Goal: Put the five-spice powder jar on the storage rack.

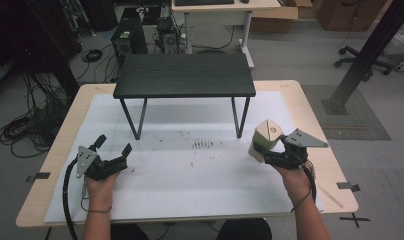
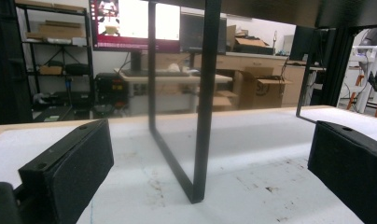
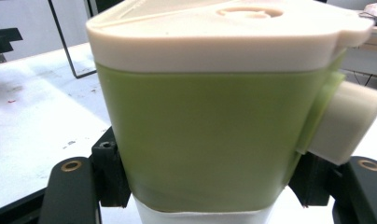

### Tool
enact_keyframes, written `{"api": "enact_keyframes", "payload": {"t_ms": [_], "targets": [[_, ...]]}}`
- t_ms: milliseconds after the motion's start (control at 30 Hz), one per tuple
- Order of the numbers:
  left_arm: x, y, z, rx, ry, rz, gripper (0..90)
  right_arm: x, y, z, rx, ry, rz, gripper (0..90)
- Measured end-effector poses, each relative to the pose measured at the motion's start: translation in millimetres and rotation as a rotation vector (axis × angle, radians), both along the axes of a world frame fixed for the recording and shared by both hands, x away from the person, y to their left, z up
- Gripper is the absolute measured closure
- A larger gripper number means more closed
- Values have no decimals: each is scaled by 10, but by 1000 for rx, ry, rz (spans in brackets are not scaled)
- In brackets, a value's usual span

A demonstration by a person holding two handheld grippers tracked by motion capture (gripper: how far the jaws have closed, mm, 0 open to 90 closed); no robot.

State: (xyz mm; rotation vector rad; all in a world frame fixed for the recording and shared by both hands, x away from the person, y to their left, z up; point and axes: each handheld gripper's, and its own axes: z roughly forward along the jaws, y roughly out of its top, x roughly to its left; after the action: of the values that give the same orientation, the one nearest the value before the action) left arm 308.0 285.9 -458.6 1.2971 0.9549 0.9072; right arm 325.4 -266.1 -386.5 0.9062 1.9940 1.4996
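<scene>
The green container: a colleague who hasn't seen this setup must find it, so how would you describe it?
Start at the small black table standing on the white-covered tabletop. Go from its right front leg toward the person's right hand, where the right gripper is shut on the container. It is the one coloured item there: a translucent green body with a cream lid and a cream cap on one side.

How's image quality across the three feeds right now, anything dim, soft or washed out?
High view: dim overall, floor at left nearly black. Left gripper view: table leg sharp, the bright monitor behind washed out. Right gripper view: green container very close and slightly soft, its cream lid bright.
</scene>
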Motion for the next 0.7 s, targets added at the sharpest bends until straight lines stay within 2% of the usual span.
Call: {"api": "enact_keyframes", "payload": {"t_ms": [700], "targets": [[-1, -4, -2, -1, 6, -2, 4, -82, 74, 625, -23, -38, 61, 297]]}}
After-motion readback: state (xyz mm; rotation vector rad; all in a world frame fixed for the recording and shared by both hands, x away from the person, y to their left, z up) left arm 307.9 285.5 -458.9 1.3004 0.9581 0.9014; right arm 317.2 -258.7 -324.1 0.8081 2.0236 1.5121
